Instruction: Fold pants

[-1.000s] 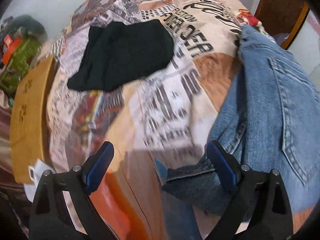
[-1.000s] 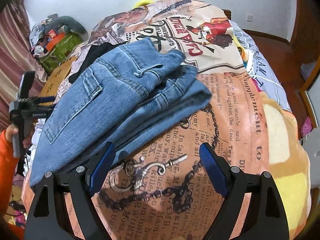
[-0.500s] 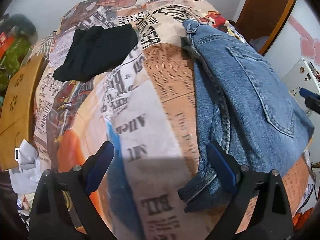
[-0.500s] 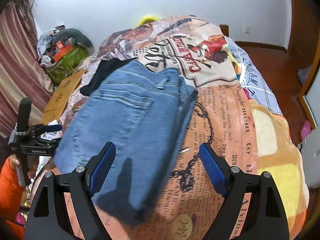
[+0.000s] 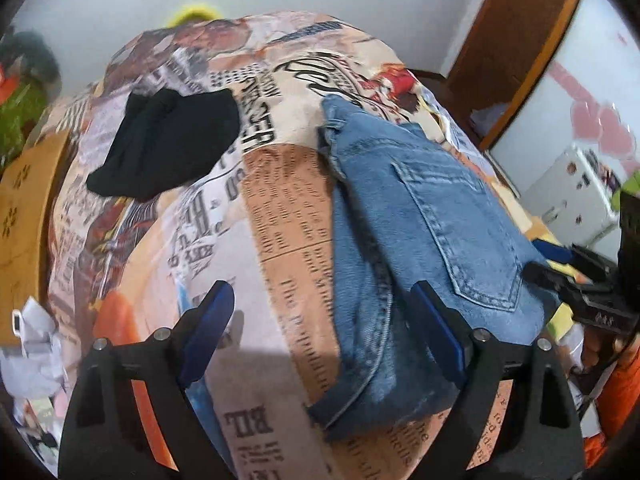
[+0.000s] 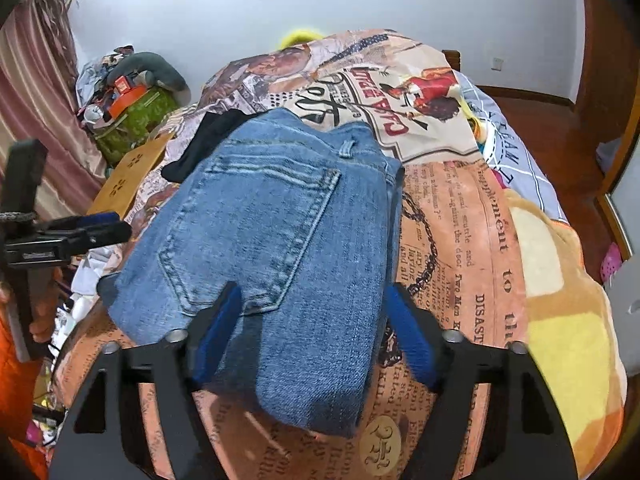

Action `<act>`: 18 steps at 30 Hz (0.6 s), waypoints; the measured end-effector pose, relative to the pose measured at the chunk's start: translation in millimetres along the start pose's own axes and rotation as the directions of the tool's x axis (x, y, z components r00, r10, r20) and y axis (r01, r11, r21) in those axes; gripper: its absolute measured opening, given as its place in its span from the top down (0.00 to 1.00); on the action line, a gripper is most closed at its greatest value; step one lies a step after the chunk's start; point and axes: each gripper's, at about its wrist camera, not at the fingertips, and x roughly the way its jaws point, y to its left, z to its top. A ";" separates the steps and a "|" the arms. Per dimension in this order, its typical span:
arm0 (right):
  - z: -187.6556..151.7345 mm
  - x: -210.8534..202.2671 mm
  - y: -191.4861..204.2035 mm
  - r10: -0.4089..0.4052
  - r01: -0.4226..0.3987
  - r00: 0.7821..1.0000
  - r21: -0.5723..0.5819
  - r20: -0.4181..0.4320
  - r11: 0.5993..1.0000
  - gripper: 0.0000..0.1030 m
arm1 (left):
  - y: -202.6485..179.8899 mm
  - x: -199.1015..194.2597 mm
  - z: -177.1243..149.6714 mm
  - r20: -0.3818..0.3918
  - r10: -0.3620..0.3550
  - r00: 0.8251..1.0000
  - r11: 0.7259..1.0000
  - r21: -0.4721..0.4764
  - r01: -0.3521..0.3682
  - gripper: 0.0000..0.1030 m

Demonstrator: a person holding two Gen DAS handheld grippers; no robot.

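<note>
- Your left gripper [image 5: 322, 326] stands wide, its jaws closing a little; nothing is pressed between the blue pads
- Its right pad [image 5: 438, 330] sits in front of the jeans' near edge; you cannot tell whether it touches the denim, and its left pad is over bare bedspread
- Your right gripper [image 6: 310, 334] is about half open and its jaws are closing, blurred with the motion
- The near end of the jeans [image 6: 276, 240] lies between its pads, which do not yet press on the cloth
- Both grippers point steeply down at the bed
- In the right wrist view your left gripper shows at the left edge, level with the jeans' left side and apart from it, with your orange sleeve [image 6: 16, 368] below it
- In the left wrist view your right gripper [image 5: 576, 276] shows at the right edge, just beside the jeans' right corner
- The jeans lie folded into a thick stack on the bedspread [image 6: 452, 216], back pocket up, waistband at the far end
- A black garment [image 5: 168, 148] lies flat on the bedspread beyond and left of the jeans, apart from them in the left wrist view
- A wooden board [image 6: 132, 176] stands by the bed's left side, with a heap of clutter [image 6: 132, 92] beyond it against the wall
</note>
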 end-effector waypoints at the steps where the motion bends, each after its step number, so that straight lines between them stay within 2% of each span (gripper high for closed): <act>1: -1.3 2.5 -1.0 -0.003 0.003 1.000 0.005 -0.005 1.000 0.45 | -4.9 5.0 -1.0 -0.011 0.010 1.000 1.000 0.020 -0.010 0.14; 5: -5.9 7.9 -7.2 0.008 -0.008 1.000 0.019 -0.015 1.000 0.58 | -8.2 18.4 -8.2 -0.030 0.035 0.999 0.999 0.039 -0.033 0.16; 7: -8.1 9.6 -11.4 -0.003 0.004 1.000 0.021 -0.023 1.000 0.74 | -4.1 20.3 -10.2 -0.031 0.023 0.999 0.999 0.025 -0.022 0.16; 11: -14.4 12.1 -15.6 0.018 -0.017 0.999 0.031 -0.035 0.999 0.78 | -1.9 23.1 -13.8 -0.030 0.035 0.999 0.999 0.030 -0.034 0.16; 15: -16.2 11.6 -11.9 0.002 -0.002 0.999 0.003 -0.037 1.000 0.78 | 0.2 22.3 -19.1 -0.029 0.093 0.995 0.995 0.044 -0.091 0.16; 18: -14.3 11.7 -13.5 0.012 -0.011 0.999 0.007 -0.048 1.000 0.78 | 9.3 23.7 -20.9 -0.044 0.052 0.998 0.999 0.005 -0.052 0.16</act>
